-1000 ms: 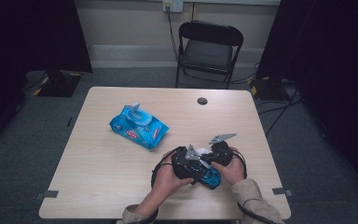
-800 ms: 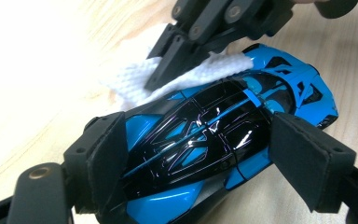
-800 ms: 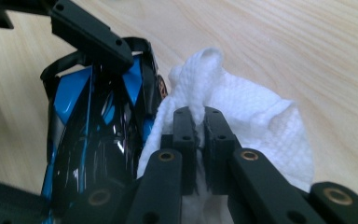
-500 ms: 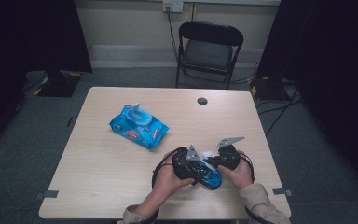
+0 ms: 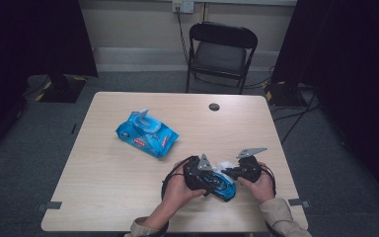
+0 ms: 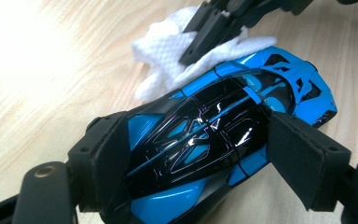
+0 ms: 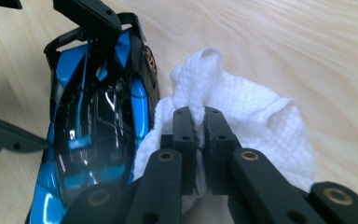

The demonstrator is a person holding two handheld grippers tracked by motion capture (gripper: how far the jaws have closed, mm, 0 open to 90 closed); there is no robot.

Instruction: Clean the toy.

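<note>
While the left claw point(image 6: 200, 154) is clamping the blue toy car point(image 6: 223, 126) on the counter point(image 5: 128, 197), the right claw point(image 7: 197, 140) — pinching a white wipe point(image 7: 256, 126) — is wiping its flank; next, likely more strokes.

R gripper point(image 7: 197, 122) pinches white wipe point(image 7: 256, 126), seemingly touching toy car point(image 7: 98, 126).

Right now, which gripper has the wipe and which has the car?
The right gripper is shut on the white wipe. The left gripper clamps the blue toy car across its body, a pad on each side.
</note>
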